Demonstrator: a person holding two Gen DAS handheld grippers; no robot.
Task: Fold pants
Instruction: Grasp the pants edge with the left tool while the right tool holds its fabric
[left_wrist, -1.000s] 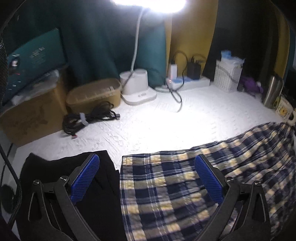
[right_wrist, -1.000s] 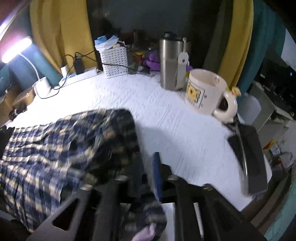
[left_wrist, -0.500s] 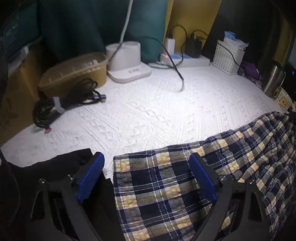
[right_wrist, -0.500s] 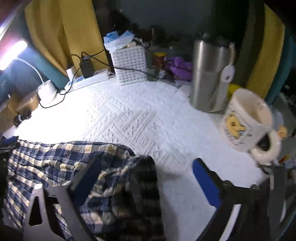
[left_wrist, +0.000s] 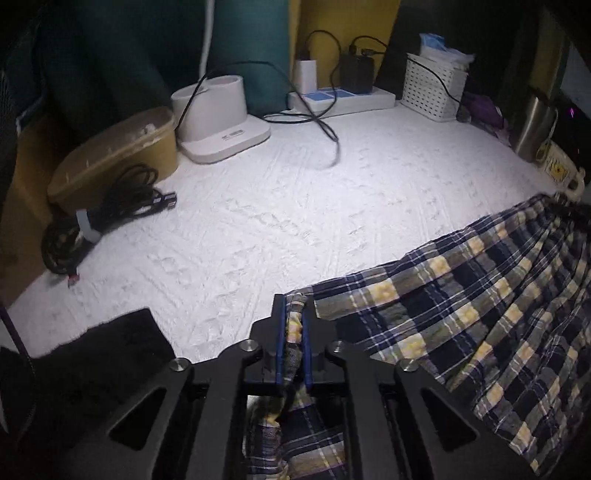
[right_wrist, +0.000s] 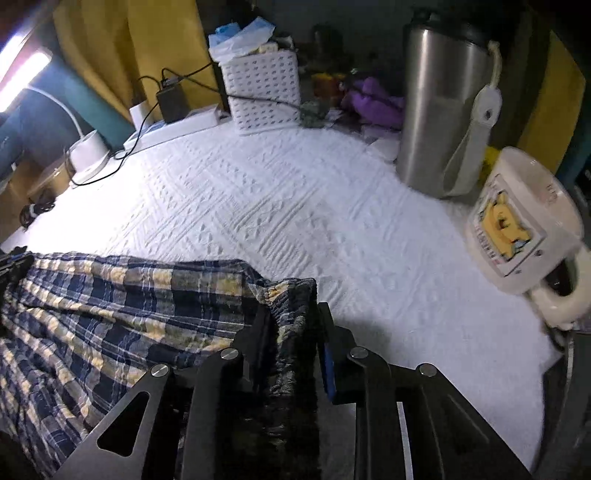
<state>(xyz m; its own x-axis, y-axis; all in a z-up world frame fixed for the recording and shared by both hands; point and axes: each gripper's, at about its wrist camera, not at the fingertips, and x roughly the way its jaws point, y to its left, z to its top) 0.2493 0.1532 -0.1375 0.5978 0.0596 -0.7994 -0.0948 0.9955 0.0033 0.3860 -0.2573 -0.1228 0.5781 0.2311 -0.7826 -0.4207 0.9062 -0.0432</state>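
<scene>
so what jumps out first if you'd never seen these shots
The plaid pants sprawl over the white bedspread, pinched at each end by the left gripper and the right gripper, whose jaws are closing. A steel tumbler and cartoon mug stand on the right.

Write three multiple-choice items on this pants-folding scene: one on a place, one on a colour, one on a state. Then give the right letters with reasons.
1. The mug stands:
A. beside the steel tumbler
B. on the pants
C. in the white basket

2. The plaid pants are:
A. red and white
B. navy and yellow
C. plain green

3. The left gripper is:
A. wide open
B. shut on a cable
C. shut on the pants

Key: 1 A, they stand side by side; 2 B, the checks show it; 3 C, plaid cloth sits pinched between its blue pads.
</scene>
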